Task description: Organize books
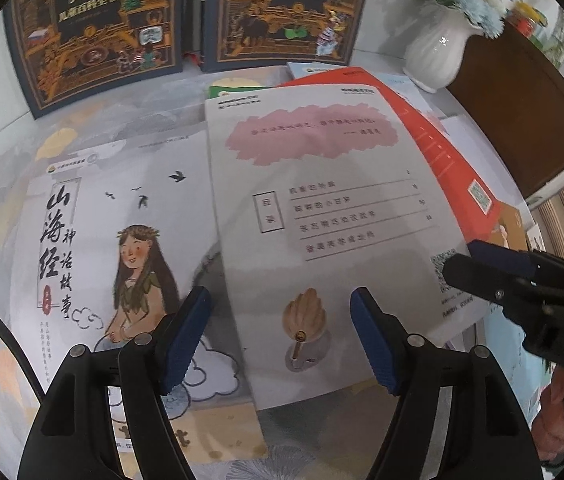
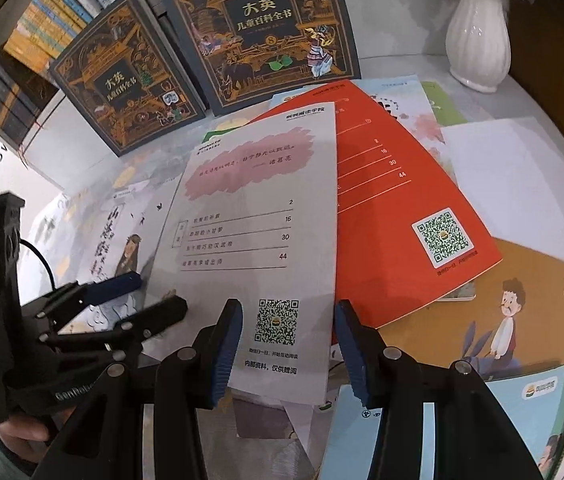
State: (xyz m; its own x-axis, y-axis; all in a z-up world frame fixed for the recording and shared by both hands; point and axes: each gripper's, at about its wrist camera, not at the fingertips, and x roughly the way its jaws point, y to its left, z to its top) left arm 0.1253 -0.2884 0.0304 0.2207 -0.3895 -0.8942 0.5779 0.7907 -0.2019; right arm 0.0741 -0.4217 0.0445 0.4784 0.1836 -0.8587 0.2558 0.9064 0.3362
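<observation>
Both claws spread, left claw (image 1: 280,340) and right claw (image 2: 286,354) over the white booklet (image 2: 258,216). Risk: thin cover slips, dragging the red booklet (image 2: 398,208) at 2 o'clock

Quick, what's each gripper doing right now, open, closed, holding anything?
Left gripper: open, holding nothing, over the white booklet.
Right gripper: open, holding nothing.

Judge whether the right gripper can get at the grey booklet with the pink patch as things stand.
Probably yes: the right gripper is open with the grey booklet's near edge between its fingers, and the booklet lies on top of the pile.
</observation>
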